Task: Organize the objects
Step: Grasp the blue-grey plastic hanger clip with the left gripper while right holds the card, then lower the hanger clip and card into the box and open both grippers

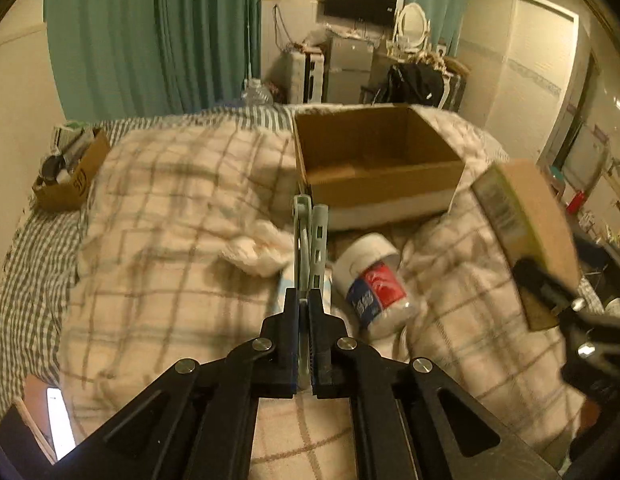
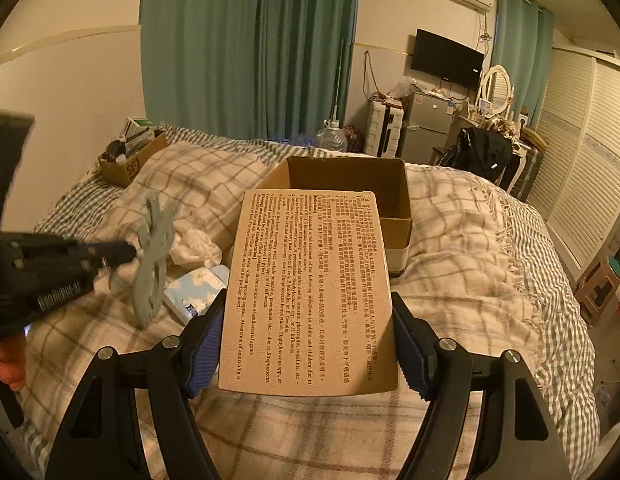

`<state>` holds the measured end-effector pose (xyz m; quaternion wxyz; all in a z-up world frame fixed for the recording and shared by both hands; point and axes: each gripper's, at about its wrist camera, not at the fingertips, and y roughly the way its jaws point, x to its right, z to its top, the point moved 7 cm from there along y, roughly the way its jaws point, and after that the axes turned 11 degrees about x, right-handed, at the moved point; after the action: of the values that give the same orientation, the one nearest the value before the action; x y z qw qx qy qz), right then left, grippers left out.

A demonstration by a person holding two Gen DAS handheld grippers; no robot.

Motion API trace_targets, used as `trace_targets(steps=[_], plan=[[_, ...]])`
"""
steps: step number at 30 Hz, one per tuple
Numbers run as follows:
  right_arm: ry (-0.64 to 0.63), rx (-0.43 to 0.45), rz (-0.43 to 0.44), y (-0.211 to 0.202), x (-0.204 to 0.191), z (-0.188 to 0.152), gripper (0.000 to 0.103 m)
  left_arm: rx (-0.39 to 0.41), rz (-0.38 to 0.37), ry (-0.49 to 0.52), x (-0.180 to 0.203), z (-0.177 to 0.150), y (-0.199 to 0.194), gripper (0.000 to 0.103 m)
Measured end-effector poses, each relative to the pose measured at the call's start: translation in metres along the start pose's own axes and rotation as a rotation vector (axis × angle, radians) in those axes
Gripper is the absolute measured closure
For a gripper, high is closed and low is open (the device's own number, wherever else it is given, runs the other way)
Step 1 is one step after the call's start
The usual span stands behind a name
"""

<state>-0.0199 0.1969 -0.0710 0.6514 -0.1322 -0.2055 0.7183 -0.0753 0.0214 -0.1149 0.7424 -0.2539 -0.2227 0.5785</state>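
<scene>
My left gripper (image 1: 307, 300) is shut on a flat pale grey-green plastic piece (image 1: 310, 240), held edge-on above the bed; it also shows in the right wrist view (image 2: 152, 256). My right gripper (image 2: 308, 344) is shut on a tan medicine box (image 2: 310, 292) with printed text, held above the blanket; the box also shows in the left wrist view (image 1: 526, 224). An open empty cardboard box (image 1: 374, 160) sits on the bed ahead, also in the right wrist view (image 2: 350, 184). A white jar with a red and blue label (image 1: 372, 280) lies on the blanket.
A crumpled white tissue (image 1: 258, 252) and a blue-white packet (image 2: 198, 288) lie on the plaid blanket (image 1: 170, 200). A small cardboard box of items (image 1: 70, 172) sits at the bed's far left. Curtains, a fridge and a TV stand behind.
</scene>
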Motion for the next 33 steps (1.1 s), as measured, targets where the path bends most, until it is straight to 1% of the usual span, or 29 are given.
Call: trace_targets(steps=[3, 5, 6, 8, 9, 10, 11, 12, 13, 14, 17, 19, 21, 23, 28, 33], plan=[[-0.001, -0.008, 0.001, 0.003, -0.001, -0.002, 0.03, -0.02, 0.031, 0.058, 0.009, -0.016, 0.015, 0.1], [-0.004, -0.014, 0.005, 0.005, -0.002, -0.004, 0.03, -0.044, 0.029, 0.07, 0.014, -0.025, 0.027, 0.097], [-0.005, -0.018, 0.007, 0.006, -0.002, -0.006, 0.03, -0.053, 0.023, 0.07, 0.016, -0.029, 0.033, 0.095], [-0.006, -0.024, 0.011, 0.008, -0.002, -0.008, 0.03, -0.056, 0.017, 0.068, 0.017, -0.032, 0.041, 0.088], [-0.006, -0.027, 0.011, 0.009, -0.002, -0.009, 0.03, -0.06, 0.023, 0.073, 0.018, -0.034, 0.046, 0.074], [-0.005, -0.03, 0.01, 0.01, -0.002, -0.01, 0.03, -0.075, 0.041, 0.085, 0.017, -0.037, 0.053, 0.057], [-0.003, -0.033, 0.01, 0.011, -0.001, -0.011, 0.03, -0.087, 0.064, 0.097, 0.016, -0.04, 0.057, 0.055], [-0.001, -0.036, 0.009, 0.013, 0.0, -0.012, 0.03, -0.102, 0.08, 0.106, 0.015, -0.044, 0.061, 0.055], [0.0, -0.038, 0.01, 0.013, 0.001, -0.013, 0.03, -0.124, 0.078, 0.106, 0.014, -0.049, 0.067, 0.057], [0.002, -0.04, 0.01, 0.014, 0.002, -0.014, 0.03, -0.135, 0.074, 0.105, 0.014, -0.052, 0.07, 0.057], [0.007, -0.044, 0.006, 0.015, 0.005, -0.015, 0.03, -0.144, 0.056, 0.103, 0.014, -0.053, 0.072, 0.058], [0.007, -0.045, 0.006, 0.015, 0.005, -0.015, 0.03, -0.155, 0.047, 0.119, 0.017, -0.054, 0.075, 0.058], [0.006, -0.044, 0.006, 0.015, 0.005, -0.015, 0.03, -0.189, 0.024, 0.128, 0.021, -0.058, 0.082, 0.058], [0.003, -0.042, 0.009, 0.014, 0.004, -0.014, 0.03, -0.204, 0.022, 0.136, 0.021, -0.06, 0.086, 0.059], [0.0, -0.037, 0.007, 0.009, 0.004, -0.013, 0.03, -0.173, 0.027, 0.139, 0.023, -0.058, 0.078, 0.062], [-0.002, -0.024, -0.009, 0.002, 0.007, -0.01, 0.03, -0.098, 0.009, 0.056, 0.015, -0.038, 0.051, 0.063]])
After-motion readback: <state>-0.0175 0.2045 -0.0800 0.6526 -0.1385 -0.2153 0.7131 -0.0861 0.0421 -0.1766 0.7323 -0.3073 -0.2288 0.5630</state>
